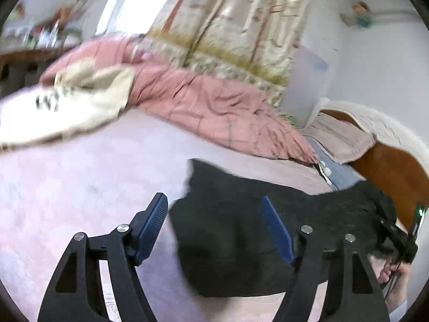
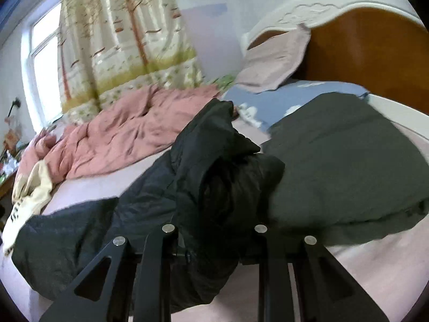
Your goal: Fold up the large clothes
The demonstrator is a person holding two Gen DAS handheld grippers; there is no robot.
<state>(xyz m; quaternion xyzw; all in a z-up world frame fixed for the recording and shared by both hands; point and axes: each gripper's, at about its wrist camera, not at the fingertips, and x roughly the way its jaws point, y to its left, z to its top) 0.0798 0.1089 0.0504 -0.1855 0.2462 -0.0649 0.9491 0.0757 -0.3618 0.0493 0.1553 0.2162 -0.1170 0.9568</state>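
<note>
A jacket (image 2: 203, 166) lay bunched at the frame's centre on the bed (image 2: 375, 263). A quilt (image 2: 134, 131) lay behind it at left, a pillow (image 2: 273, 64) leaned against the headboard (image 2: 362, 43) at upper right.

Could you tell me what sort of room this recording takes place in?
Most likely a bedroom: a bed with a wooden headboard, a rumpled pink quilt with a pillow, and a tree-print curtain beside a window.

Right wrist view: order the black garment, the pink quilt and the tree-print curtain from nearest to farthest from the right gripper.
1. black garment, bunched at the right gripper, centre.
2. pink quilt, crumpled on the bed, beyond it to the left.
3. tree-print curtain, at the far wall by the window, upper left.
</note>
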